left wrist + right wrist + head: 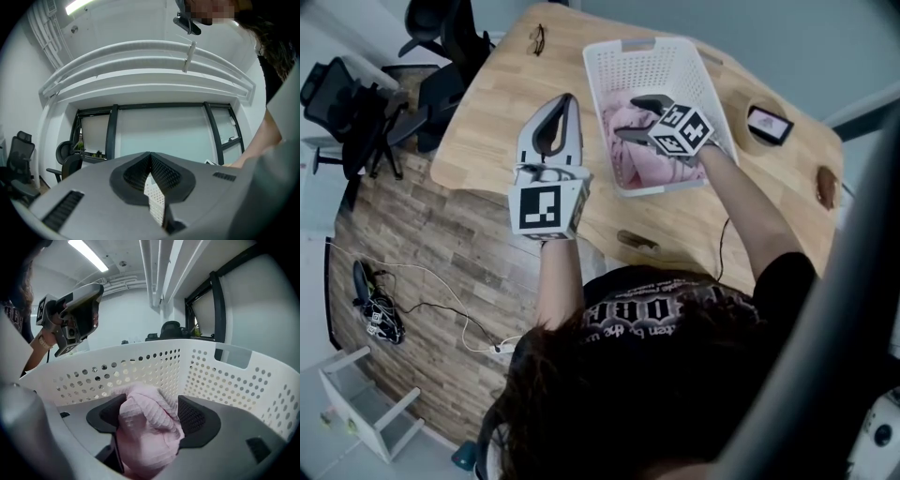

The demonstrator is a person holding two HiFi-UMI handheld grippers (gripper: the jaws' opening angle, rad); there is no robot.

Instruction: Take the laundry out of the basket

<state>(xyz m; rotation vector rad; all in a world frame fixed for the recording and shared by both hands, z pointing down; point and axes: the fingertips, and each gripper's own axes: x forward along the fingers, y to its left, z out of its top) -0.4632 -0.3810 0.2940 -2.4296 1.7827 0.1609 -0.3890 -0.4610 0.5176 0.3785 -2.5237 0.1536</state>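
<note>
Since the pink knit cloth (pixel 145 437) is soft, light and limp, its bunched hump between the spread, unclamped jaws of the right hand-held gripper (pixel 150 414) looks the best hold. It lies crumpled in the laundry basket (pixel 609 75) on the worktop (pixel 497 122), showing no clear long axis or heading; the left hand-held gripper (pixel 567 103) hovers clenched, empty.

we held our left gripper (pixel 568 98) raised on the left, its jaws pressed together at the tips with nothing between them, our left forearm (pixel 558 281) running straight back toward us. our right forearm (pixel 750 211), bare, reached farther out and angled in toward the left. our right gripper (pixel 632 118) dipped low, jaws spread wide, with pink cloth (pixel 147 427) bunched loosely between them.
</note>
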